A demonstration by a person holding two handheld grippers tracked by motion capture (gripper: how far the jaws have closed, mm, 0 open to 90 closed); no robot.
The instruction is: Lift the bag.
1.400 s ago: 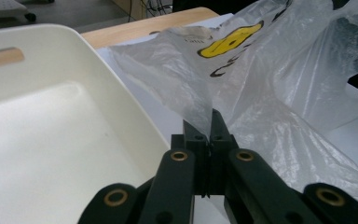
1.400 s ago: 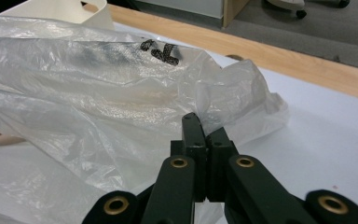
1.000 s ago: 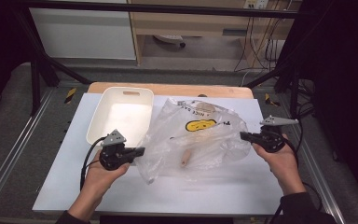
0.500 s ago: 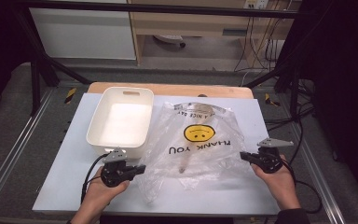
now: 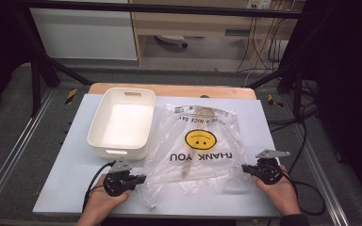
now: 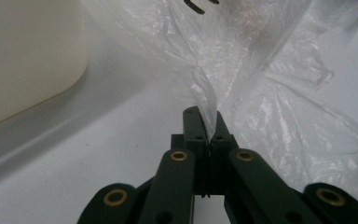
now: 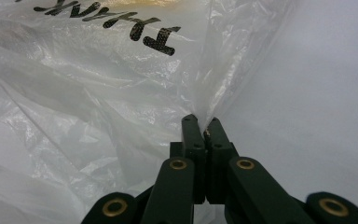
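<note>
Both hand-held grippers are clamping the clear plastic bag: the left hand-held gripper is sitting at the near left of the pale counter, with its jaws pointing right and closed on a pinched fold of the film, and the right hand-held gripper is sitting at the near right, with its jaws pointing left and closed on the opposite edge. In the left gripper view, the left hand-held gripper is showing a thin ridge of film rising from between its pressed jaw tips; in the right gripper view, the right hand-held gripper is showing the same kind of ridge running up and away from its tips. The plastic bag is lying spread across the middle of the counter between the two tools, with its near part crumpled and its far edge reaching toward the far side. A yellow smiley face and black lettering are showing on the bag, reading upside down from the near side. A white rectangular tub is standing on the counter at the left, just beside the bag's left edge, and its rounded wall is appearing at the upper left of the left gripper view. A person's hand is wrapping each tool from the near edge.
</note>
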